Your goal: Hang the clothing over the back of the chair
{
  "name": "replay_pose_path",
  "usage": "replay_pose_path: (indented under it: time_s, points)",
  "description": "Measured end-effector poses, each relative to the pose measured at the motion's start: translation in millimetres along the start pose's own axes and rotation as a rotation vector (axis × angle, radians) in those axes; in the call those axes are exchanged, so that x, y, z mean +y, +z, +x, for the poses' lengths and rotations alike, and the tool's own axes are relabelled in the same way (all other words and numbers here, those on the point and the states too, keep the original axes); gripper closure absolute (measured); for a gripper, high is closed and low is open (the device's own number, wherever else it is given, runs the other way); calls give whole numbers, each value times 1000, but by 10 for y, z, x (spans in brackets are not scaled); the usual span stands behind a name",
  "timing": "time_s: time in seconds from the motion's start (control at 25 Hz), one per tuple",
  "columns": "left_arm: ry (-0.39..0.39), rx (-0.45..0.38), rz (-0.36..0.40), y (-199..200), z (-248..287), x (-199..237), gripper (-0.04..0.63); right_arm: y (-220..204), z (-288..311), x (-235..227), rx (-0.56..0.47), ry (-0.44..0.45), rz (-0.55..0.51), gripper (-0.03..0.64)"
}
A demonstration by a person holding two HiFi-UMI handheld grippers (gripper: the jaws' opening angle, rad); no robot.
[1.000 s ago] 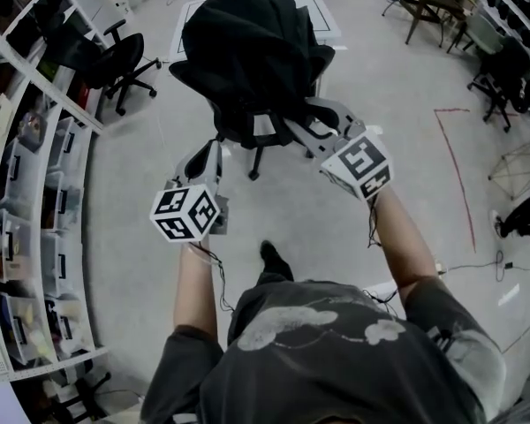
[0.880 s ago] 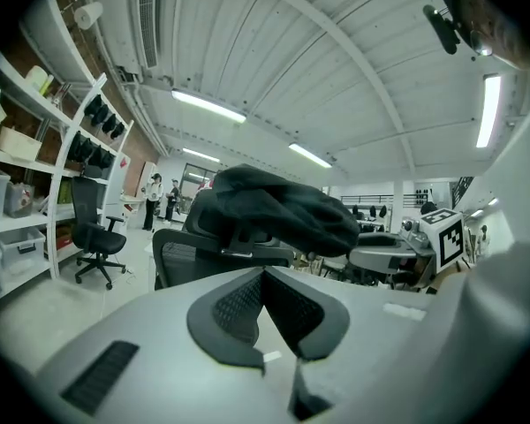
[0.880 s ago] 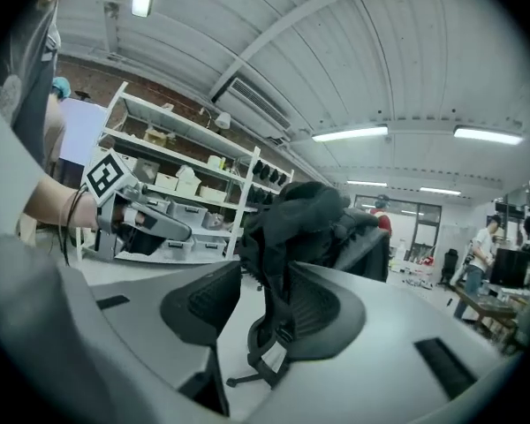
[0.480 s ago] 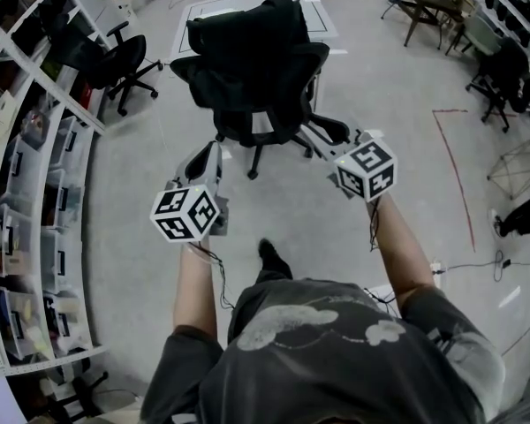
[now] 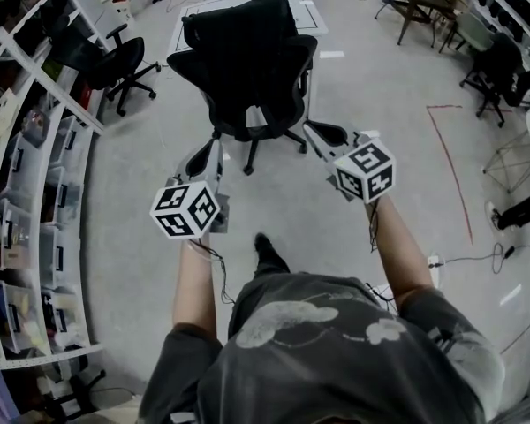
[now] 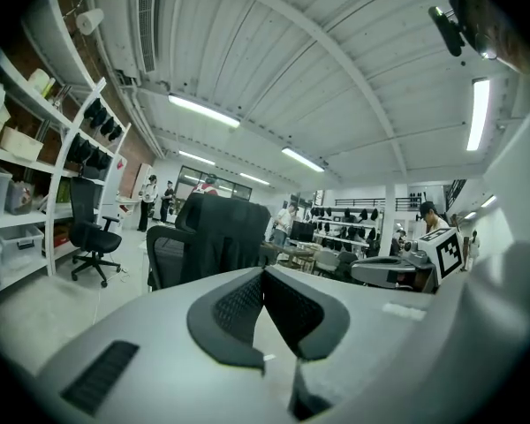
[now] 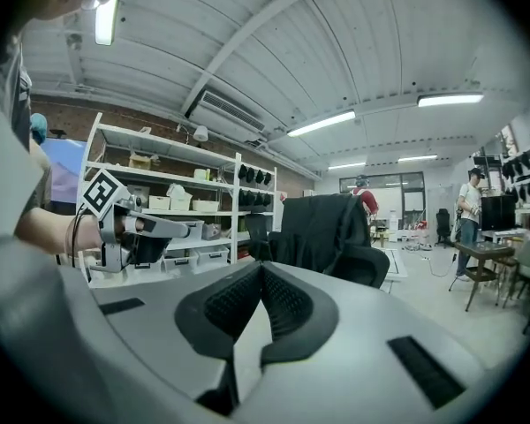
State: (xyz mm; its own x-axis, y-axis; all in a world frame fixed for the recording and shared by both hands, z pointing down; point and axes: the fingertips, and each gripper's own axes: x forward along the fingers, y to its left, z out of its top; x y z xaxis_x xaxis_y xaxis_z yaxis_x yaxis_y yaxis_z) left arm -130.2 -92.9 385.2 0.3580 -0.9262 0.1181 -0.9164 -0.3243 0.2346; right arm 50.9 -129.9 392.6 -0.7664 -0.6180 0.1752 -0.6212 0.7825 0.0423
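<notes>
The right gripper has just closed its jaws, which meet with nothing between them. The left gripper is likewise clenched and empty. Both are held apart in front of the person, short of the chair on the grey floor. The dark clothing lies draped over the chair's back, clear of both grippers

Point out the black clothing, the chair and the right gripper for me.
black clothing (image 5: 238, 34), head view, on the fabric draped over the backrest.
chair (image 5: 249, 153), head view, on a leg of the base below the seat.
right gripper (image 7: 261, 270), right gripper view, where its closed pad tips meet.
</notes>
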Motion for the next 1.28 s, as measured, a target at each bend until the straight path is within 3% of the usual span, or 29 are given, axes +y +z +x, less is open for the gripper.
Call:
replay_pose_path:
  time_s: [0.44, 1.08, 1.28]
  points:
    - [5, 29, -21, -332, -329, -336, 594, -314, -474, 157, 49, -30, -2, 626]
    - [-2, 147, -55, -863, -434, -624, 594, -651, -570, 348, 69, 37, 96, 626]
    - [-13, 165, -59, -972, -389, -650, 594, -676, -511, 331, 76, 56, 81, 626]
